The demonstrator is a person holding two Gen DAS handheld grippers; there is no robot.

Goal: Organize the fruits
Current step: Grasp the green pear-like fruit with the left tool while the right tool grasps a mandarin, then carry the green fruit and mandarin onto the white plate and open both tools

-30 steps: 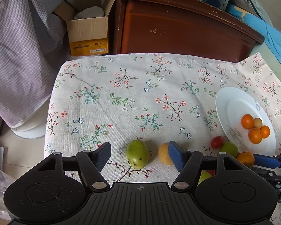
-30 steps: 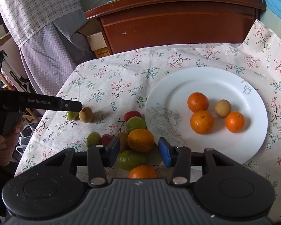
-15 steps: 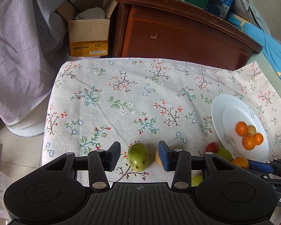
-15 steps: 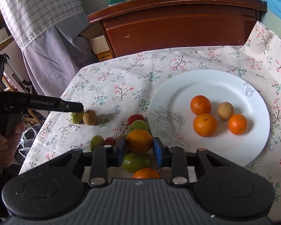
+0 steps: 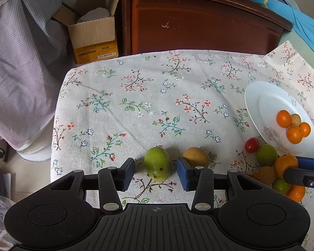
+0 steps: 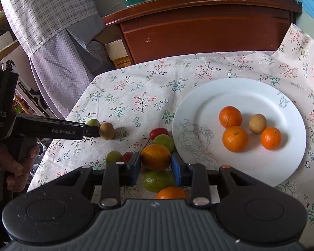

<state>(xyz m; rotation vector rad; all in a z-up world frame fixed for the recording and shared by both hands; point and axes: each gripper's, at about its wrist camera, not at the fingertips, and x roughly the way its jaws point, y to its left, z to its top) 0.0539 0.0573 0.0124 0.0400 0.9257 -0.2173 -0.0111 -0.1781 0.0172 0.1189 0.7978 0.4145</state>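
My left gripper (image 5: 156, 172) is open around a green fruit (image 5: 157, 164) lying on the floral cloth; its pads stand a little apart from the fruit. A brownish-yellow fruit (image 5: 195, 157) lies just right of the right pad. My right gripper (image 6: 155, 166) is shut on an orange (image 6: 156, 156) at the heap of mixed fruit (image 6: 158, 180) beside the white plate (image 6: 198, 100). The plate holds three oranges (image 6: 234, 138) and a tan fruit (image 6: 257, 123). In the left wrist view the plate (image 5: 261, 96) is at the right.
A dark wooden cabinet (image 5: 198, 21) stands behind the table. A cardboard box (image 5: 94, 39) sits on the floor at the back left beside checked fabric (image 5: 21, 62). The table's left edge (image 5: 56, 115) drops off to the floor. A cherry tomato (image 5: 251, 144) lies near the plate.
My left gripper has narrowed around the green fruit. My right gripper has closed onto the orange in the heap.
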